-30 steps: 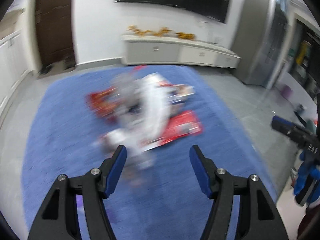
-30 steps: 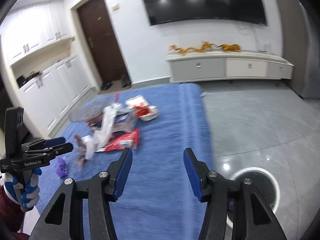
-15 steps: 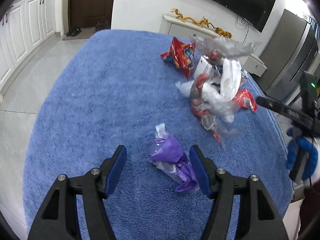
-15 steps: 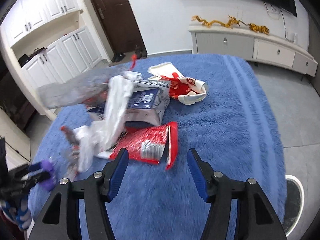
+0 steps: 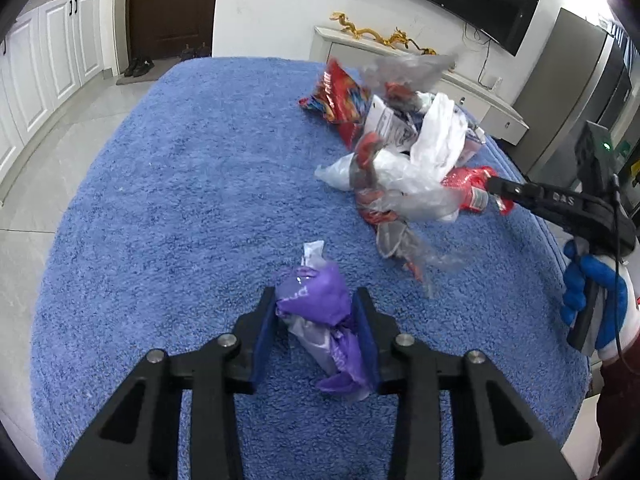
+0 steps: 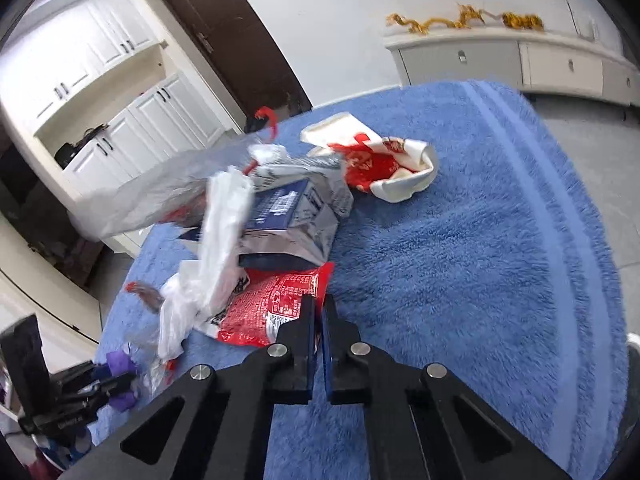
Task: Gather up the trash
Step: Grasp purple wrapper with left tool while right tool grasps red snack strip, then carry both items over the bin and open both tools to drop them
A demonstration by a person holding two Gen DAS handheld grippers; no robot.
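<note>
A heap of trash lies on the blue fluffy cloth (image 5: 180, 184): a white plastic bag (image 5: 432, 152), a red snack packet (image 5: 340, 96), clear film. My left gripper (image 5: 316, 312) is shut on a crumpled purple wrapper (image 5: 316, 296) at the near side of the cloth. My right gripper (image 6: 319, 312) is shut on the edge of a red foil packet (image 6: 276, 304) in front of the heap. It also shows at the right of the left wrist view (image 5: 560, 204). The left gripper with the purple wrapper (image 6: 120, 364) shows low left in the right wrist view.
A blue-and-silver pouch (image 6: 288, 216), a white plastic bag (image 6: 220, 232) and a red-and-white bag (image 6: 376, 164) lie behind the red packet. A white sideboard (image 6: 520, 56) and a dark door (image 6: 228, 32) stand beyond. Grey tiled floor surrounds the cloth.
Both grippers have closed. The left one moved onto the purple wrapper and shut on it. The right one moved to the red packet and shut on its edge.
</note>
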